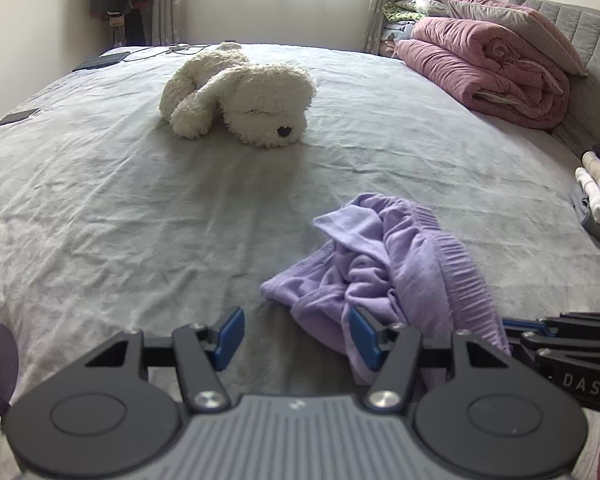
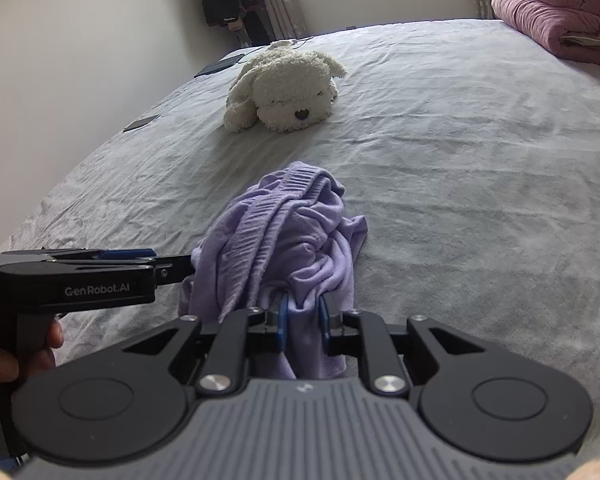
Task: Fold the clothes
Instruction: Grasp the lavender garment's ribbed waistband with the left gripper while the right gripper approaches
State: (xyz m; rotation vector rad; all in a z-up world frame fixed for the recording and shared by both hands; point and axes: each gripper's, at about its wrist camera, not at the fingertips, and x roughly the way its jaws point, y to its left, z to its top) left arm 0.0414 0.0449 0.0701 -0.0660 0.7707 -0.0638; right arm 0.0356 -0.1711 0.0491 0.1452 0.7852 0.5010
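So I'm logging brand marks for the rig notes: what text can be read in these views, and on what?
"GenRobot.AI": on the side of the left gripper, seen from the right wrist.
"DAS": on the side of the right gripper, seen from the left wrist; the rest is cut off by the frame edge.
No readable text on the purple garment, plush dog or bedsheet.

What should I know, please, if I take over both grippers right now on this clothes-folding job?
Right gripper: shut on a bunched fold at the near edge of the crumpled lilac garment.
Left gripper: open, low over the grey bedsheet at the garment's left edge; one pad touches the cloth, nothing is pinched.
The garment lies in a heap near the front of the bed, ribbed waistband on top.
The white plush dog lies further back, apart from it.
Done: only the first grasp. Left: a left-side grip, spreading the garment flat, every fold.
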